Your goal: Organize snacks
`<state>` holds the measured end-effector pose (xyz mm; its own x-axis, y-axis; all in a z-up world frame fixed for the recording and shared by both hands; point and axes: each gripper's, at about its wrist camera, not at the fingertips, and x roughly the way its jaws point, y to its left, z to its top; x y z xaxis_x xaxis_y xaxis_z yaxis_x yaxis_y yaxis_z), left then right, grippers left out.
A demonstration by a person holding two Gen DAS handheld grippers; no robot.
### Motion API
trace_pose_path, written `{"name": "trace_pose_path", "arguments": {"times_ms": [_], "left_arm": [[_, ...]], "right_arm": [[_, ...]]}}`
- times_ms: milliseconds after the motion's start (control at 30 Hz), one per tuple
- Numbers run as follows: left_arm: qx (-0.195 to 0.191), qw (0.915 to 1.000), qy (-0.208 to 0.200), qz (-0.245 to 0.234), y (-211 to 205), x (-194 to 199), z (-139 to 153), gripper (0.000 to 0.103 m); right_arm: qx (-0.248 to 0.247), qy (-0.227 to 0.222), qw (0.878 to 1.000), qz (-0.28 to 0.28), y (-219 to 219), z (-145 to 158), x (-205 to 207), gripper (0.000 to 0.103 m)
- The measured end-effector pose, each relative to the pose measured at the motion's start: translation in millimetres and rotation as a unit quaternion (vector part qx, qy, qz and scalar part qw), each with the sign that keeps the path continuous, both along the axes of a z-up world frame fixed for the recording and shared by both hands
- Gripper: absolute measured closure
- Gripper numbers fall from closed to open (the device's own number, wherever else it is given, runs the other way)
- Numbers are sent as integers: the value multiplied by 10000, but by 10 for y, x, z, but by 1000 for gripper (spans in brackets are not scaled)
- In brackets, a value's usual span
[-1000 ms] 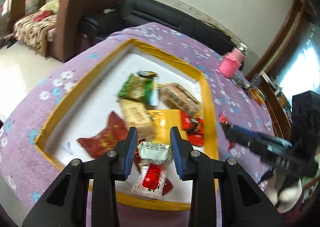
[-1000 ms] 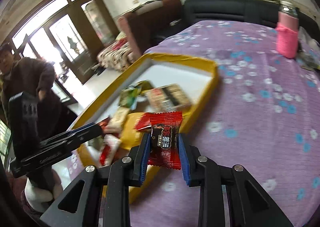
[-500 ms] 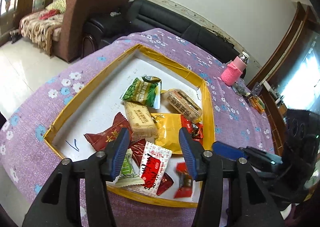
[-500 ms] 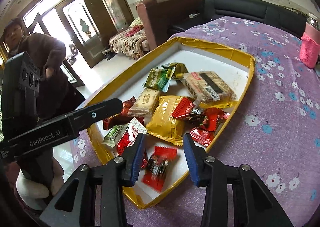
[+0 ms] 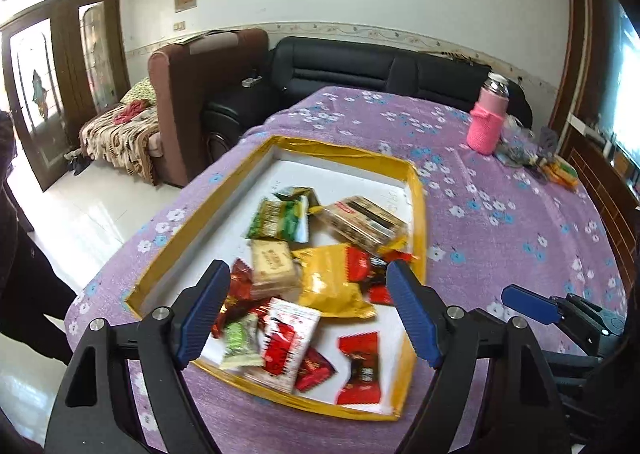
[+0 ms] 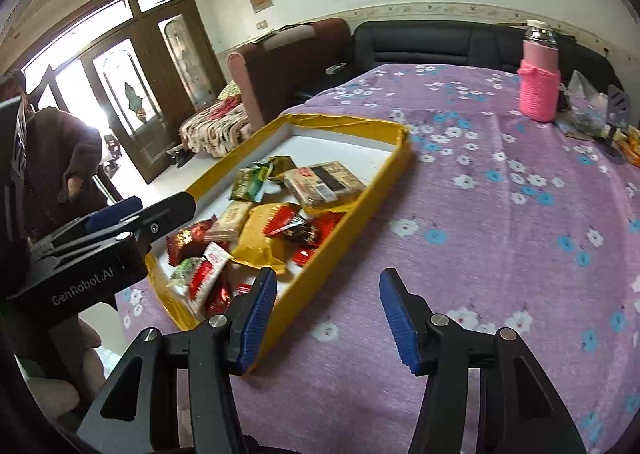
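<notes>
both tools (image 5: 308, 310) (image 6: 328, 318) gape empty; snacks (image 5: 332, 286) lie in tray (image 5: 344, 152)

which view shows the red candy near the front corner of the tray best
The left wrist view: the red candy lies fully visible on the tray floor. In the right wrist view the right gripper and tray wall hide it.

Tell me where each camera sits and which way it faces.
Left wrist: on the left gripper, above the yellow tray; open jaws frame the snacks.
Right wrist: on the right gripper, over the purple tablecloth beside the tray; jaws open, empty.
Shared: tray, pink bottle, black sofa, each other's gripper.
</notes>
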<state>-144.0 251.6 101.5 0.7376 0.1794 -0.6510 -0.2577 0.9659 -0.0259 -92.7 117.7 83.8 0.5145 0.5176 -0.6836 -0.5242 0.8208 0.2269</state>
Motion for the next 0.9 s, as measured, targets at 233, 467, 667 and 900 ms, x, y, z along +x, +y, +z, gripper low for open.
{"name": "trace_pose_path", "arguments": {"times_ms": [233,467,667,900], "left_arm": [[92,9995,207,-209,-243,36,-32,22],[117,9984,450,-323,-388,85,-101,22],[112,9979,494,-399,-435,78,-110,22],[20,9977,537,-419,-411,67,-135,22]], "right_arm": [[-17,-18,9997,-237,-223,-46,-28,43],[-89,-35,9992,-380,-331,-71,-50,40],[-203,-52,9991,-375,-298,-94,-74,40],[-352,-75,9989,-308,-212,-131,-124,39]]}}
